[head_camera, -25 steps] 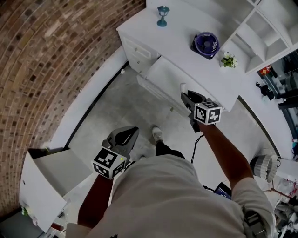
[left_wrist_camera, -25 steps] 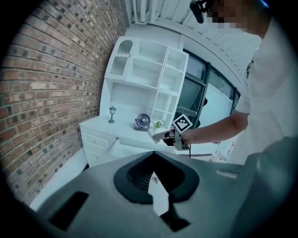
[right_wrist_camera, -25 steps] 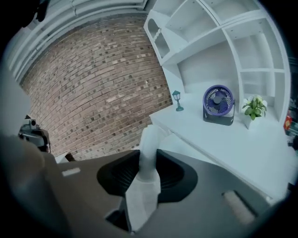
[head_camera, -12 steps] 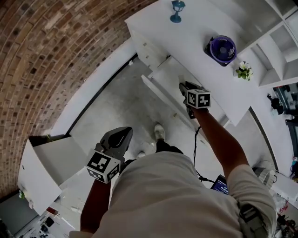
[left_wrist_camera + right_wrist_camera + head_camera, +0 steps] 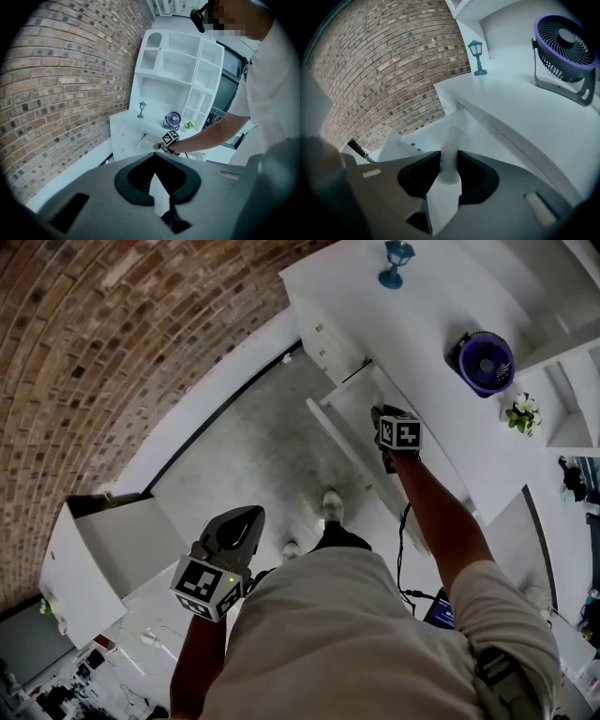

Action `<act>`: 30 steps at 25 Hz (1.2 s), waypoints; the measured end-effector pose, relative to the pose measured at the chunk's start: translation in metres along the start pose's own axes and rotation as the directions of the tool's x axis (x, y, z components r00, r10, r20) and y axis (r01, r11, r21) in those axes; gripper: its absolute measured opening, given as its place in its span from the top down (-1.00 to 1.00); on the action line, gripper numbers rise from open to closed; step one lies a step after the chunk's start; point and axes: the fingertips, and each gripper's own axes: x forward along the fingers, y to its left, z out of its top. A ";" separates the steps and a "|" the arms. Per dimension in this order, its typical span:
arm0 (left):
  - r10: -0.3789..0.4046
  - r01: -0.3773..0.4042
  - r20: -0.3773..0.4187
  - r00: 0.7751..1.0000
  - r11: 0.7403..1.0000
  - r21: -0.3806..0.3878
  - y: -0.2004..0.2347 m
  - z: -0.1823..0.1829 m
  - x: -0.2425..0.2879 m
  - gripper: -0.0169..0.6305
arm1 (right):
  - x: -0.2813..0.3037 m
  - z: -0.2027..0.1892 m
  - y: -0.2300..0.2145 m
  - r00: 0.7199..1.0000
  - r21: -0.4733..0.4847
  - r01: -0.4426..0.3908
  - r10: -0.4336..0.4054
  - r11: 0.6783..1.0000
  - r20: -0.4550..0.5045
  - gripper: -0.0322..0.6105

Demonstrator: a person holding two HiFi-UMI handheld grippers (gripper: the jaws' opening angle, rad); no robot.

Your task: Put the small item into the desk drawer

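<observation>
One small white cylinder-shaped item is clamped between the two jaws of the right gripper, above the single open white desk drawer under the desk's front edge. The left gripper has its jaws closed on nothing, well away from the desk. On the desk stand one round purple fan and one teal lantern figurine

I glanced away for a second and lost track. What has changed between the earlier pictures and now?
The right hand-held gripper has dropped toward the open drawer, the small white item still clamped between its jaws. Nothing was let go. The left hand-held gripper stays low and empty; the drawer stays open, and the fan and lamp sit where they were.
</observation>
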 end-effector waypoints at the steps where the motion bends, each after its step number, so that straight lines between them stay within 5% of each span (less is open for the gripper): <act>1: 0.008 -0.009 -0.005 1.000 1.000 -0.006 0.003 0.000 0.001 0.93 | 0.007 0.000 0.000 1.000 -0.005 0.004 -0.004 1.000 -0.007 0.50; 15: 0.069 -0.072 -0.047 0.997 0.996 -0.057 0.041 -0.004 0.012 0.93 | 0.075 0.002 -0.016 0.998 0.030 0.053 -0.051 0.998 -0.045 0.48; 30: 0.075 -0.078 -0.040 0.996 0.995 -0.067 0.047 -0.012 -0.004 0.93 | 0.076 0.008 -0.009 0.997 0.034 0.068 -0.067 0.997 -0.023 0.40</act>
